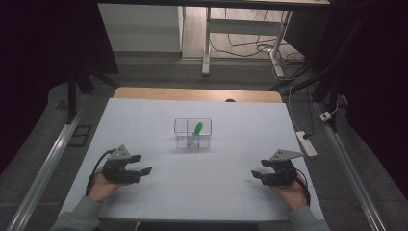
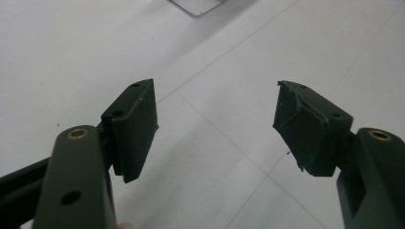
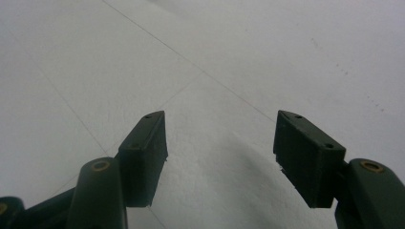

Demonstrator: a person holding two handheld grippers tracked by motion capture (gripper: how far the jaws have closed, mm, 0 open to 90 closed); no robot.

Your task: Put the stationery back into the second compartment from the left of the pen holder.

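A clear plastic box (image 1: 193, 133) with two compartments stands at the middle of the white table (image 1: 192, 187). A green-capped marker (image 1: 196, 131) leans inside it. My left gripper (image 1: 141, 164) rests on the table at the near left, open, nothing between its jaws. My right gripper (image 1: 255, 174) rests at the near right, also open and empty. In the left gripper view the left gripper (image 2: 217, 102) has its jaws wide apart over the bare white surface, and a corner of the clear box (image 2: 196, 6) shows at the top edge. In the right gripper view the right gripper (image 3: 221, 129) is spread wide over the plain white surface.
The table's wooden far edge (image 1: 197, 94) shows beyond the white cover. A power strip (image 1: 306, 143) and cables lie on the floor to the right. Metal rails (image 1: 45, 168) run along both sides. A desk frame (image 1: 207, 43) stands behind.
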